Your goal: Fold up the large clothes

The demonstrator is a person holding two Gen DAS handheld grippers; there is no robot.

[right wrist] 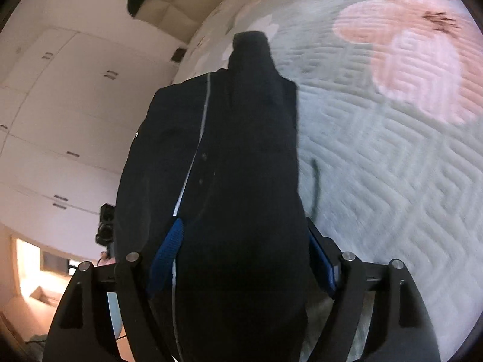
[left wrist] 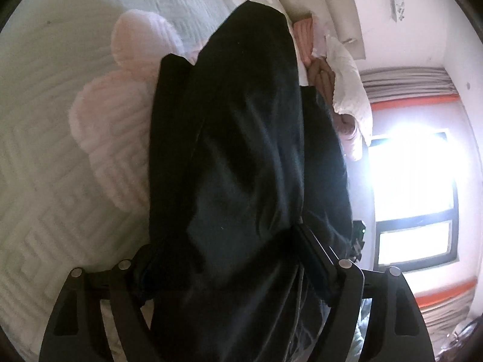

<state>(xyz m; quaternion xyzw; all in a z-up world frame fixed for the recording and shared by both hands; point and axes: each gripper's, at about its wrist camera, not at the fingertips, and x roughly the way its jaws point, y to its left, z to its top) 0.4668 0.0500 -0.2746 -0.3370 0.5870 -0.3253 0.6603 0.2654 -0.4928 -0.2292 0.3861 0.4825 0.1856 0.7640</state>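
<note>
A large dark garment (left wrist: 241,157) hangs from both grippers above a bed. In the left wrist view it fills the middle and drapes away from my left gripper (left wrist: 229,259), which is shut on its thick bunched edge. In the right wrist view the same dark garment (right wrist: 229,157) shows a pale seam line and small buttons. My right gripper (right wrist: 241,253) is shut on a bunched fold of it, between the blue pads (right wrist: 169,250). The cloth hides most of the inner faces of the fingers.
A pale green quilted bedspread (right wrist: 392,187) with large pink flower shapes (left wrist: 114,114) lies beneath. Pillows and folded pink bedding (left wrist: 338,69) sit at the headboard. A bright window (left wrist: 416,193) and white wardrobe doors (right wrist: 66,114) stand beyond the bed.
</note>
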